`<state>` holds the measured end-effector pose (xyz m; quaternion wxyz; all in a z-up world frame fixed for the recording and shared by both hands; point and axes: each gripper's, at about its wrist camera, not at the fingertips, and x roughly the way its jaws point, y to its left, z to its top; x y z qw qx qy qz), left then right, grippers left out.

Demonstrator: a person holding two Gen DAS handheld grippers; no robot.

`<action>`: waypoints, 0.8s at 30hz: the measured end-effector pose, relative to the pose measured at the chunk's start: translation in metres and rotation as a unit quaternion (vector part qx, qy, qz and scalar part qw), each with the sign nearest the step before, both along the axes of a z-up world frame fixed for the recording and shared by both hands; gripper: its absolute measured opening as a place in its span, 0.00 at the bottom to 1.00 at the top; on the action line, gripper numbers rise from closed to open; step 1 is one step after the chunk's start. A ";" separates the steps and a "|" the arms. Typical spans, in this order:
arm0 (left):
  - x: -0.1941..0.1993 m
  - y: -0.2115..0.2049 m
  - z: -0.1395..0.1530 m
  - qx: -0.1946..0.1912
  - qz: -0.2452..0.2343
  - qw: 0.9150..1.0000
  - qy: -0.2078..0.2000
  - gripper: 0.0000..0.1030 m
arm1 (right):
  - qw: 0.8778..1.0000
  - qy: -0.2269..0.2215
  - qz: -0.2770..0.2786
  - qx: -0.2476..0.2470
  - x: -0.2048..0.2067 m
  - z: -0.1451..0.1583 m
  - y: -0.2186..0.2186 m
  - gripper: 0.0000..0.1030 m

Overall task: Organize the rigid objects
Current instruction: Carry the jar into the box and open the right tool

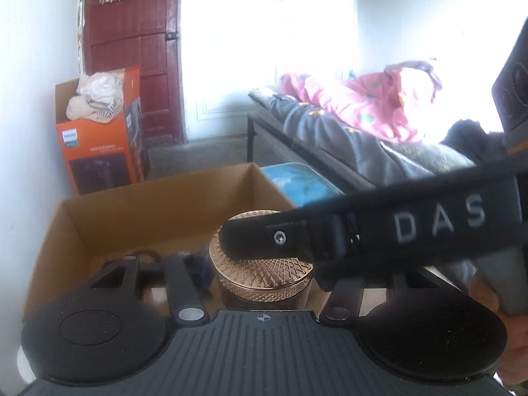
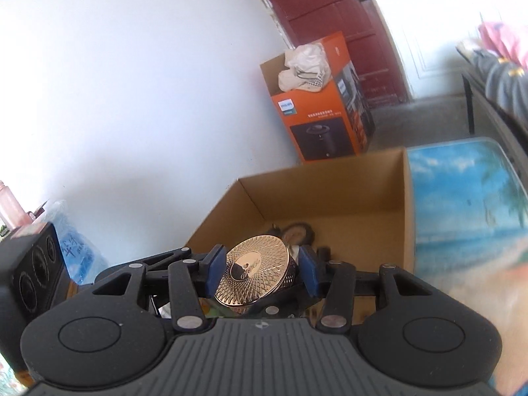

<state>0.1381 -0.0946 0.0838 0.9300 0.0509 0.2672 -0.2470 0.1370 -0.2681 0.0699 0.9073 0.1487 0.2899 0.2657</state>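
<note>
A round jar with a rose-gold patterned lid [image 2: 255,269] is clamped between the blue pads [image 2: 308,272] of my right gripper [image 2: 260,272], tilted, above the open cardboard box [image 2: 330,178]. A dark round object [image 2: 297,232] lies on the box floor beyond it. In the left wrist view the same jar [image 1: 264,270] sits in front of my left gripper [image 1: 260,274], whose fingers look spread; the black right gripper arm [image 1: 396,227] marked "DAS" crosses over the jar. The left gripper's fingertips are partly hidden.
An orange Philips carton [image 1: 99,142] stuffed with cloth stands by the red door [image 1: 132,33]. A beach-print tabletop [image 2: 468,214] lies right of the box. A bed with pink bedding [image 1: 363,105] stands at right. A black speaker [image 2: 33,264] sits at left.
</note>
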 end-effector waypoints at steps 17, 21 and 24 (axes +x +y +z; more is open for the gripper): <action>0.161 0.013 -0.046 -0.003 0.072 0.977 0.199 0.55 | 0.988 0.134 0.043 -0.063 0.197 -0.042 0.027 0.53; 0.175 0.012 -0.049 -0.004 0.085 0.973 0.216 0.55 | 0.986 0.141 0.050 -0.069 0.211 -0.047 0.028 0.52; 0.184 0.010 -0.051 -0.004 0.090 0.969 0.229 0.58 | 0.986 0.141 0.052 -0.075 0.222 -0.049 0.029 0.52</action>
